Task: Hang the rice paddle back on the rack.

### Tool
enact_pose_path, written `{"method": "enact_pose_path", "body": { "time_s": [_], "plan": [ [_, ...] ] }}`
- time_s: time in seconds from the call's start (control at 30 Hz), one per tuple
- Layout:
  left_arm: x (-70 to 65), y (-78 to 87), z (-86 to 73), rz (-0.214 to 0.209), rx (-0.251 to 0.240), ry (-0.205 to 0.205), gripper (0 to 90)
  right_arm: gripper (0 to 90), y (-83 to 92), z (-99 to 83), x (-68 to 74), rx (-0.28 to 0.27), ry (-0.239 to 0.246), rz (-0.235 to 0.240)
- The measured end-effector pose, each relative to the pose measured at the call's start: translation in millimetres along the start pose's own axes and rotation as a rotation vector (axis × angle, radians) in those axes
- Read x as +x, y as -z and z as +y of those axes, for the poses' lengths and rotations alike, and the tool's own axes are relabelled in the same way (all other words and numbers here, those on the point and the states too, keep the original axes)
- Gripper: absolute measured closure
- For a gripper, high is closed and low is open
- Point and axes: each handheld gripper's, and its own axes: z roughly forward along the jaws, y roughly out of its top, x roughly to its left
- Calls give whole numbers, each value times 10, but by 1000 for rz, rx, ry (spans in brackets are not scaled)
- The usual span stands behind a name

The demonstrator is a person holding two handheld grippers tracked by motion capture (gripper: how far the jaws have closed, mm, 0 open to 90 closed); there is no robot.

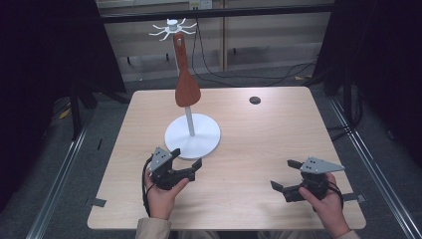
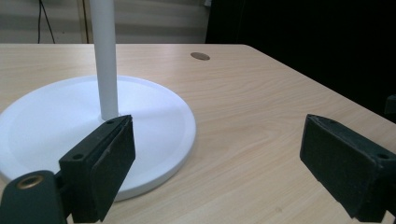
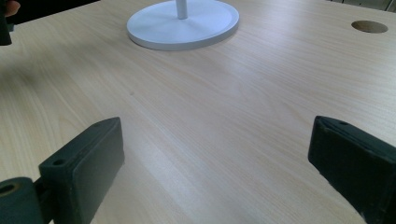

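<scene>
A white stand with a round base, a thin pole and hooks at the top stands mid-table. A brown wooden spatula hangs from one hook, blade down. My left gripper is open at the base's near edge, one jaw over the white base beside the pole. My right gripper is open low over bare wood at the near right, nothing between its jaws. The stand's base lies far ahead of it.
The light wooden table has a dark round hole at the back right, seen as hole and hole in the gripper views. Black tape tabs mark the near corners. Dark curtains and floor rails flank the table.
</scene>
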Motion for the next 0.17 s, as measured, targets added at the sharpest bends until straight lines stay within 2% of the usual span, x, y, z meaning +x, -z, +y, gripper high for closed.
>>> {"method": "enact_pose_path", "body": {
  "time_s": [0.17],
  "plan": [
    [7, -7, -1, -1, 3, -3, 104, 32, -3, -3, -1, 1, 4, -1]
  ]
}}
